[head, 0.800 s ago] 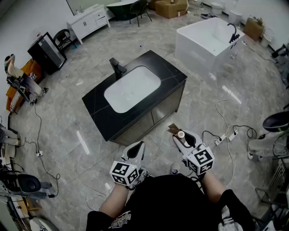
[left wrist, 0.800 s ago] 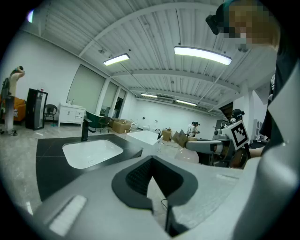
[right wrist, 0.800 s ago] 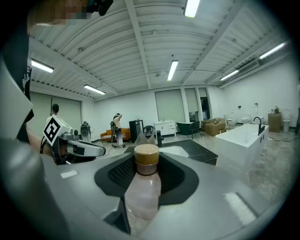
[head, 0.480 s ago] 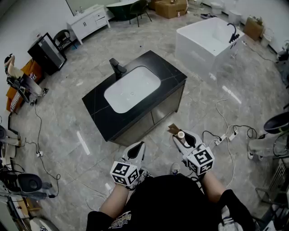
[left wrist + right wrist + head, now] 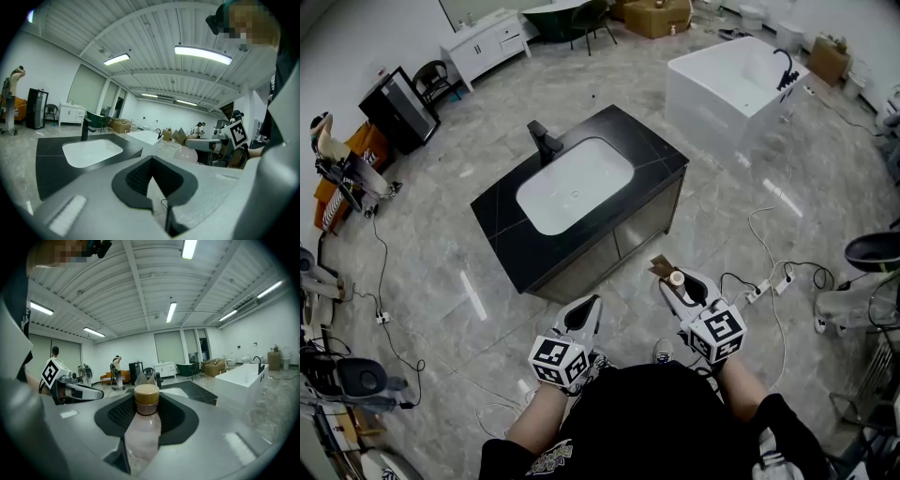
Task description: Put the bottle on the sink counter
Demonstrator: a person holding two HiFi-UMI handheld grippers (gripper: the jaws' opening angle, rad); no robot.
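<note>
At far left, against the wall, one white cabinet (image 5: 485, 42). In mid-frame, one black sink desk (image 5: 502, 236) freestanding on the grey marble floor (image 5: 441, 216), with one white basin (image 5: 575, 185) sunk in its top and one black tap (image 5: 544, 142) upright at the basin's far edge.

Below the desk, nearer the camera, two hand-held tools, one in each hand, each carrying one marker cube. Left tool (image 5: 589, 307): jaws drawn together, nothing gripped between the pads, nose pointed toward the desk's near side and held low over the floor.

Just to its right, right tool (image 5: 681, 283): jaws clamped on the one bottle (image 5: 143, 432), a pale, translucent body topped by one tan cap (image 5: 146, 394), the cap standing up past the dark pads. Bottle off the desk, held over the floor near the desk's front right side and apart from it, not yet set down.

Farther right, one white bathtub (image 5: 708, 94) with one black bath tap (image 5: 785, 67) at its far rim, and one white power strip (image 5: 766, 287) on the floor among loose cables.
</note>
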